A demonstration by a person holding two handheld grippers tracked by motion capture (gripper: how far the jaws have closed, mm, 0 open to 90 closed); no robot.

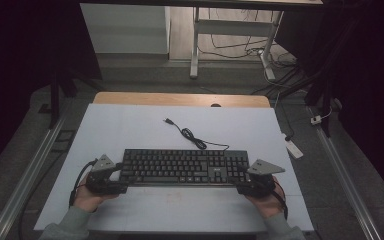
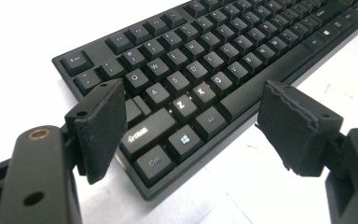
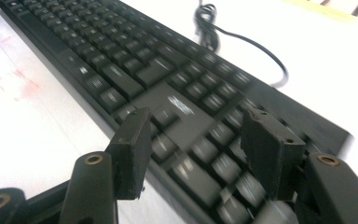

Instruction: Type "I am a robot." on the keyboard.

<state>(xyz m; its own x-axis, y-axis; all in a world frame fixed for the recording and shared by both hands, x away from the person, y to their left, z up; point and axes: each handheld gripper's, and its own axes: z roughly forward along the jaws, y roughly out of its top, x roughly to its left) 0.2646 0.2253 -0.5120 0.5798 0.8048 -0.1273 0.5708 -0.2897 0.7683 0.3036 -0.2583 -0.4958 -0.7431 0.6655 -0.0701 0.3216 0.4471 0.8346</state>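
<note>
Both grippers flank the keyboard (image 1: 183, 167), which lies square near the worktop's (image 1: 130, 125) front edge: my left gripper (image 2: 191, 121) gapes over its Ctrl corner, my right gripper (image 3: 193, 149) stands open over the other end, nothing gripped. Judged rigid, moderately light, keys slippery; grip the end frames. Its cable (image 1: 190, 135) trails rearward; ample room behind.

table (image 1: 130, 125) | white sheet, apparently | keyboard (image 1: 182, 166), cable (image 1: 192, 136)
</note>
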